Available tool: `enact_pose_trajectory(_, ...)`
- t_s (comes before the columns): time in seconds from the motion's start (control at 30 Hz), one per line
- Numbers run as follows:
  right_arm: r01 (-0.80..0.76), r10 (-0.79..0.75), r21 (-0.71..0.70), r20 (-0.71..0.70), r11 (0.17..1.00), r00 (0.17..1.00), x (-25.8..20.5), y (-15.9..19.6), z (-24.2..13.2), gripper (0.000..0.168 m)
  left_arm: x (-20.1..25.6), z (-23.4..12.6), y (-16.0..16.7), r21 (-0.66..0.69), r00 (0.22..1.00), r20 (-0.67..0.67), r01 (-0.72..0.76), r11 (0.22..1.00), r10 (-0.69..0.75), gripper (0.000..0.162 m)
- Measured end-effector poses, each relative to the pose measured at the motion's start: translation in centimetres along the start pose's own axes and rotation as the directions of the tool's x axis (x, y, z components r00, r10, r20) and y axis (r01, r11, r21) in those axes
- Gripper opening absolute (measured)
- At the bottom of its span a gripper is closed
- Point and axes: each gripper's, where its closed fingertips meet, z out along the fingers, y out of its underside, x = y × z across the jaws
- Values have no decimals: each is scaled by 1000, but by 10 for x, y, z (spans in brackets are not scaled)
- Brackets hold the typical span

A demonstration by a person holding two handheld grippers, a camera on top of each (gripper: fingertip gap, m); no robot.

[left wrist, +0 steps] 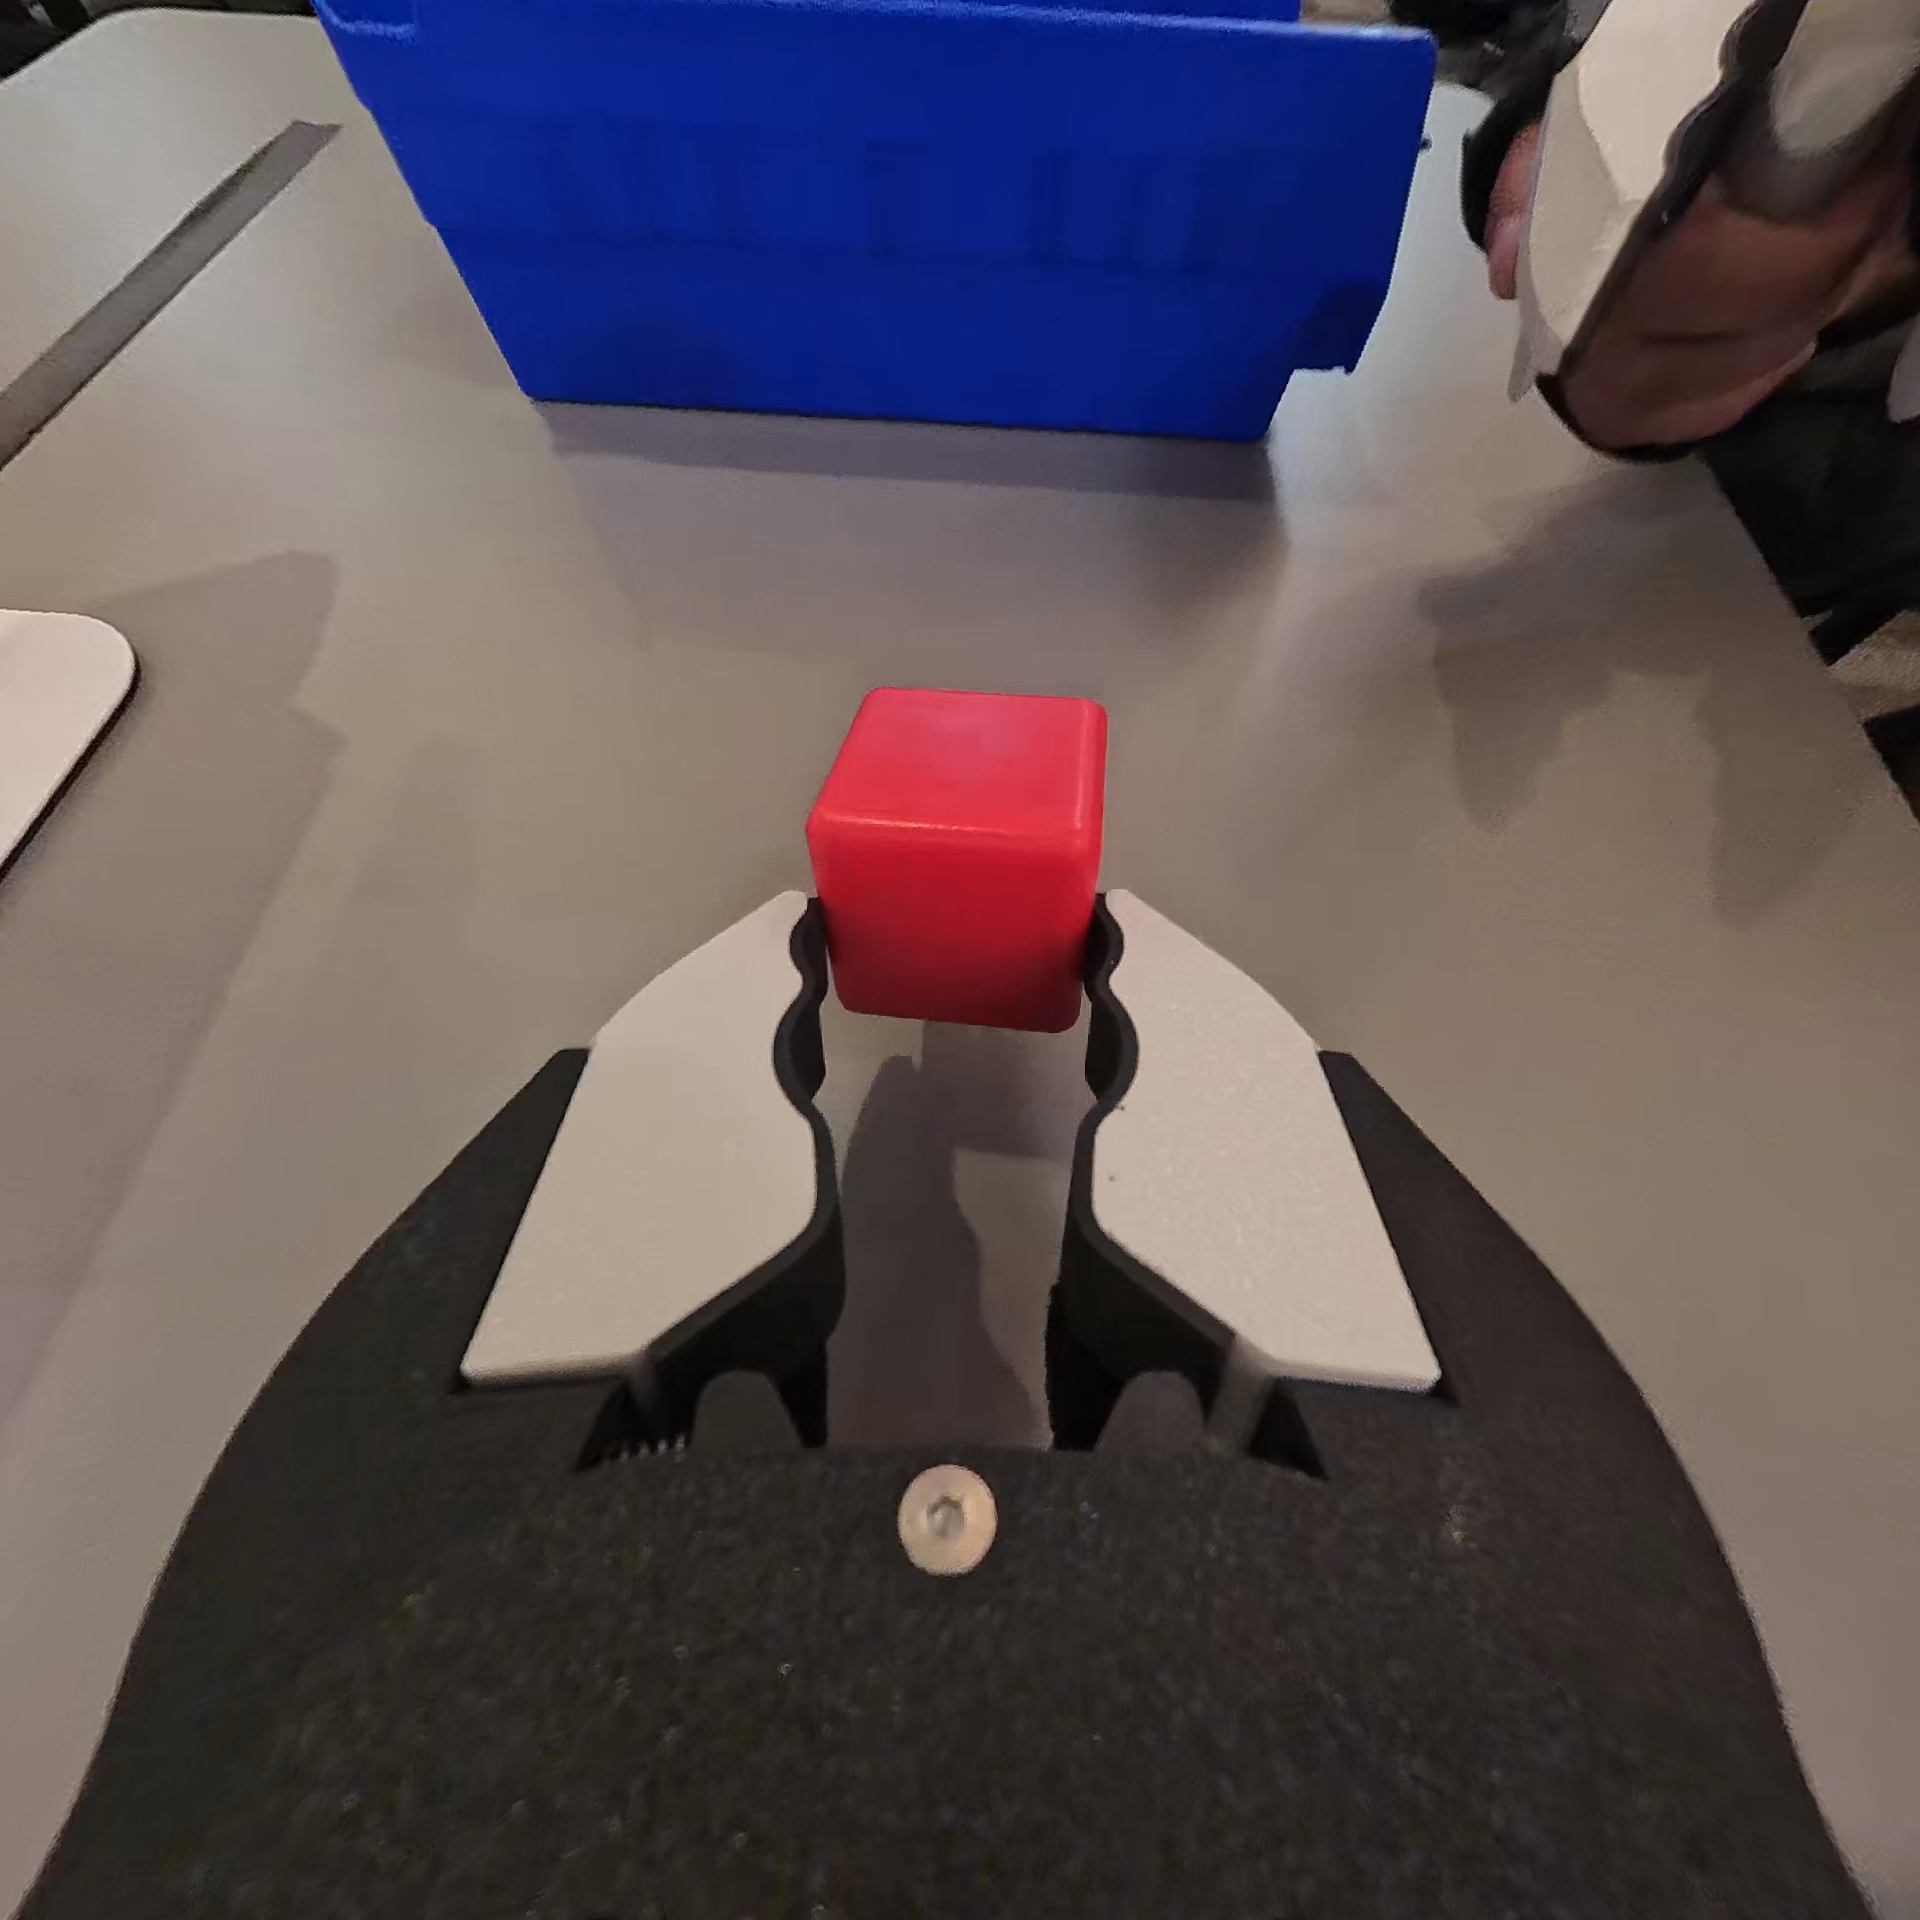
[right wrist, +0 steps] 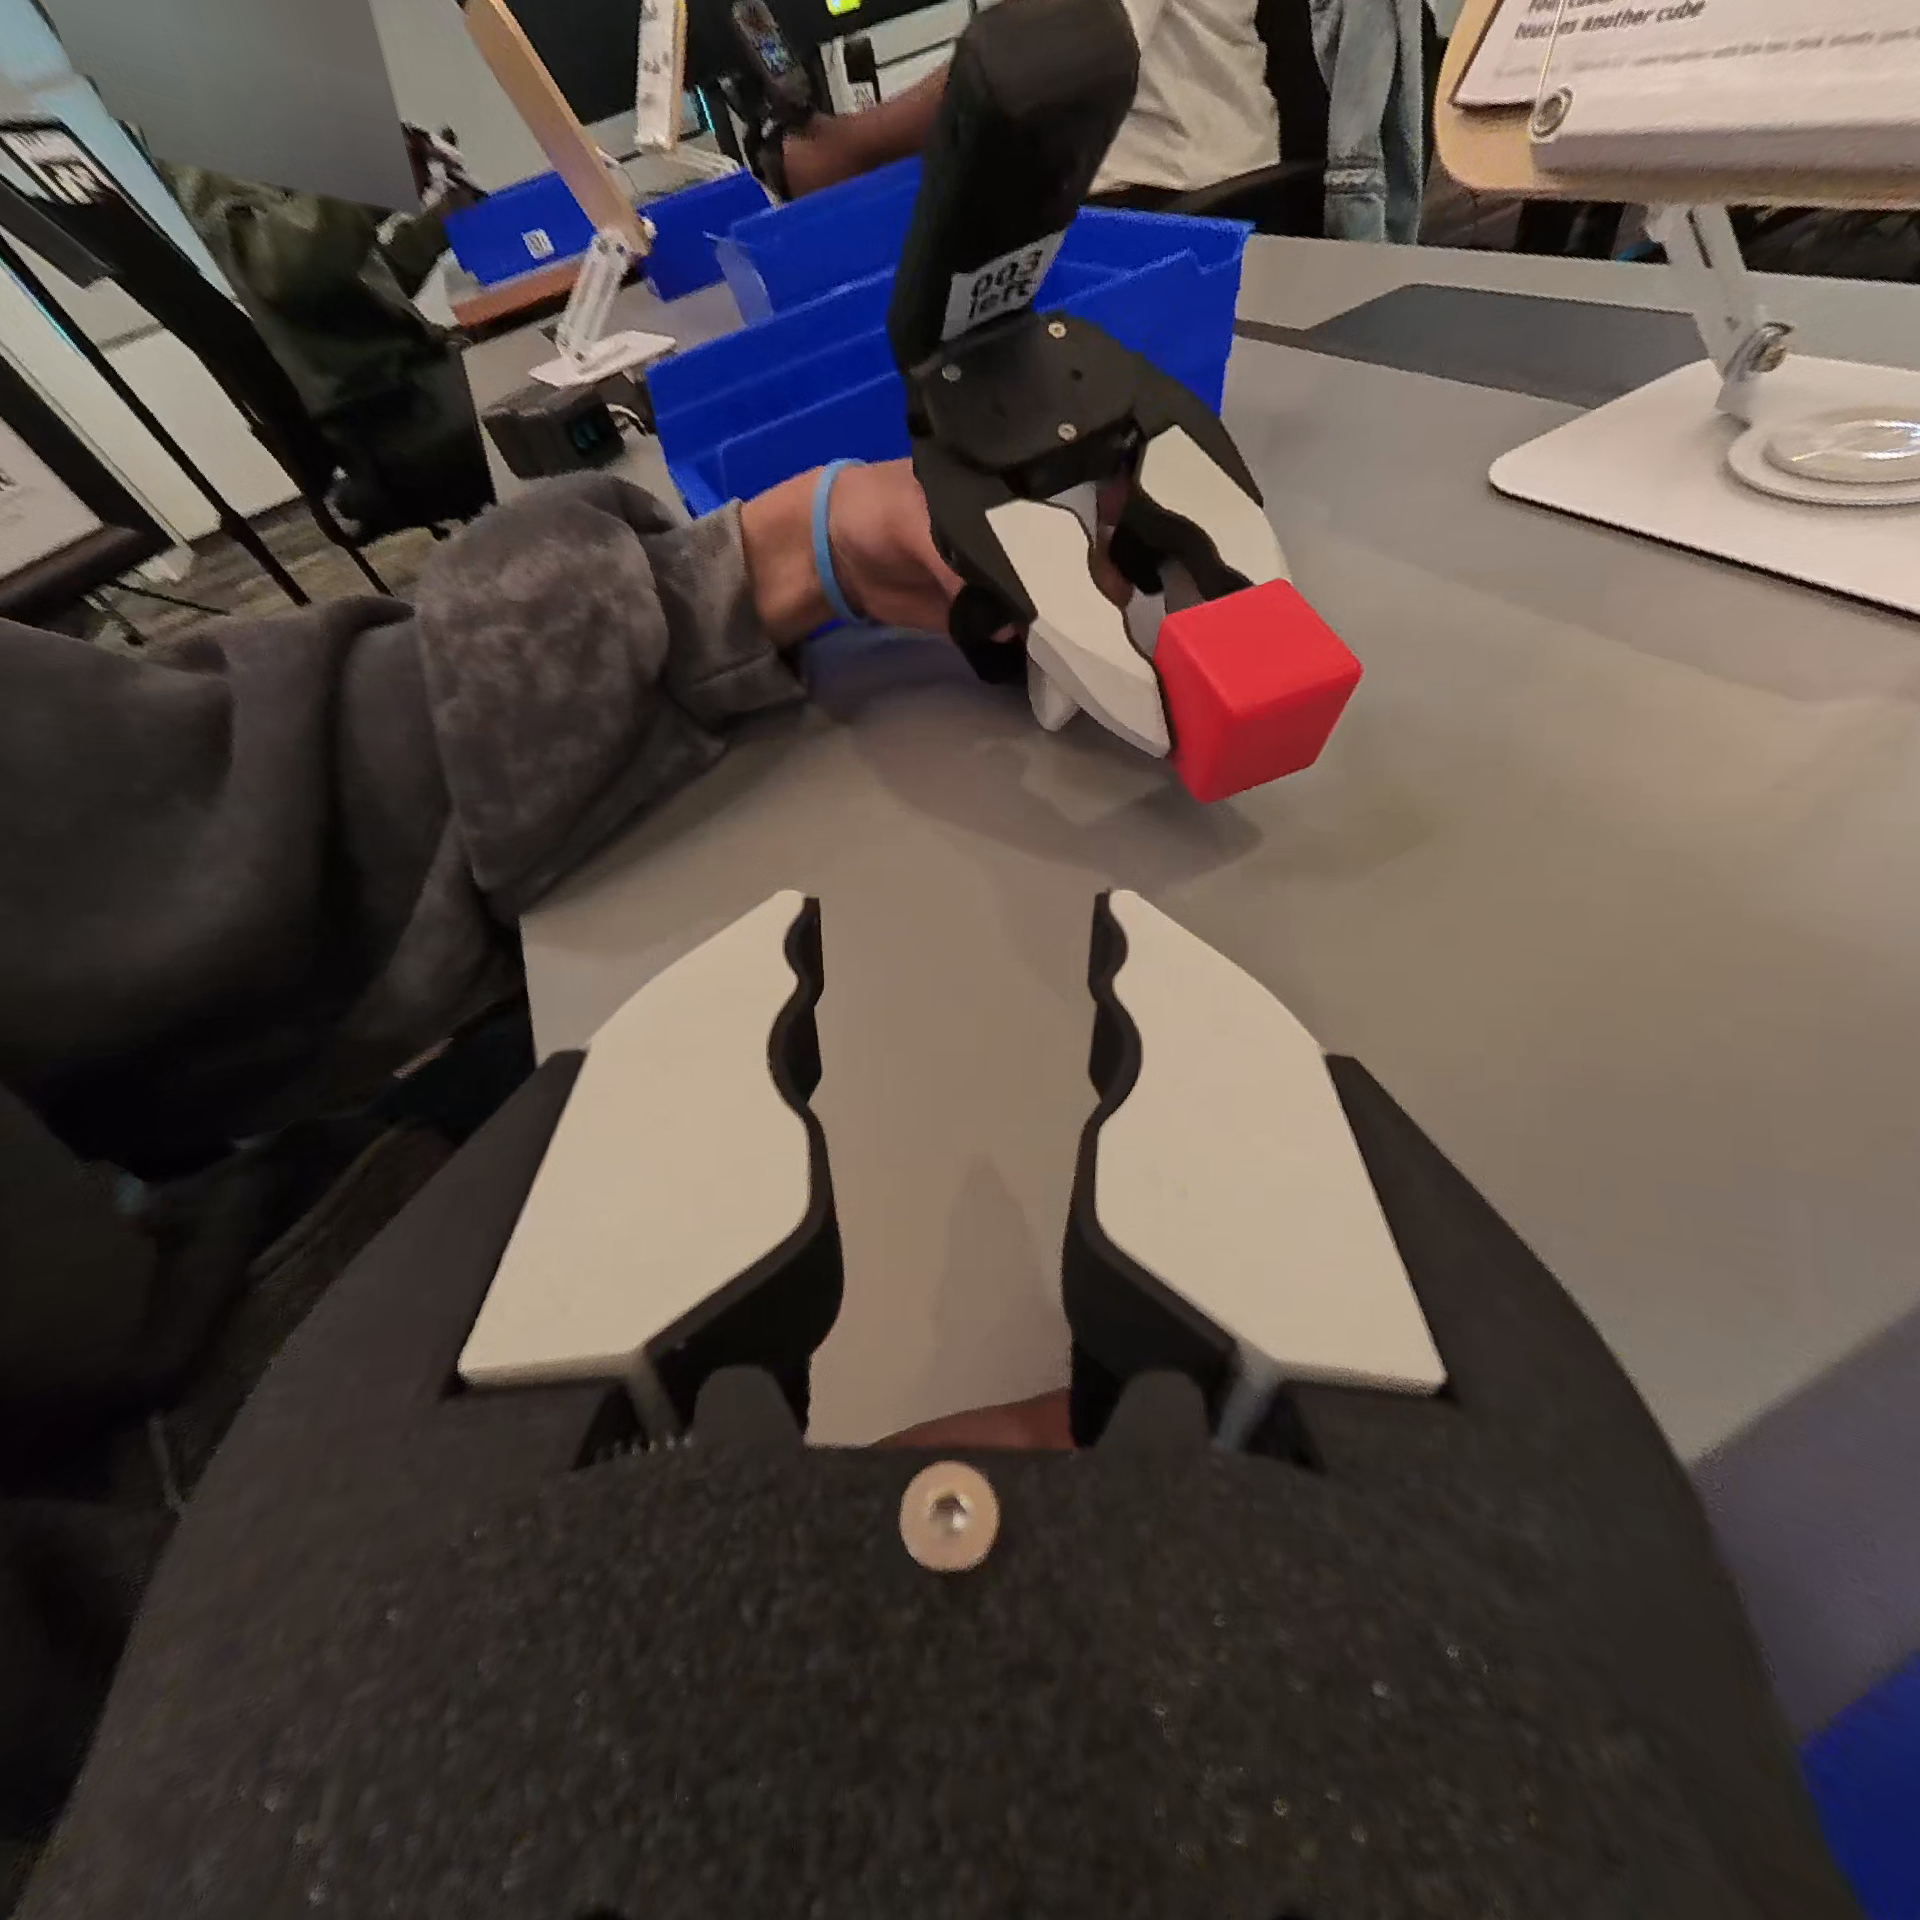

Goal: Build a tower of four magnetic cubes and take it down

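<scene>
My left gripper (left wrist: 956,935) is shut on a red cube (left wrist: 961,862) and holds it by its sides, a little above the grey table (left wrist: 520,644). From the right wrist view the same left gripper (right wrist: 1164,644) shows ahead, tilted down, with the red cube (right wrist: 1252,691) at its tips just over the table. My right gripper (right wrist: 956,935) is open and empty, low over the table's near edge, a short way in front of the cube. It shows blurred at the top right of the left wrist view (left wrist: 1714,208). No other cubes are in view.
A blue bin (left wrist: 883,197) stands behind the cube; several blue bins (right wrist: 831,353) show in the right view. A white stand base (right wrist: 1714,499) sits at the right, a white pad (left wrist: 52,717) at the left. A person's grey sleeve (right wrist: 416,727) lies along the left.
</scene>
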Motion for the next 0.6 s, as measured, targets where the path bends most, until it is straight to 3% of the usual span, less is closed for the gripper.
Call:
enact_pose_trajectory(0.33, -4, 3, -62, -29, 998, 1000, 5, 11, 1, 51, -4, 8, 23, -149, 1000, 18, 25, 989, -23, 47)
enact_pose_trajectory(0.6, 57, -78, -195, -100, 979, 992, 20, 5, 15, 57, -8, 6, 39, -225, 997, 42, 79, 971, -71, 47)
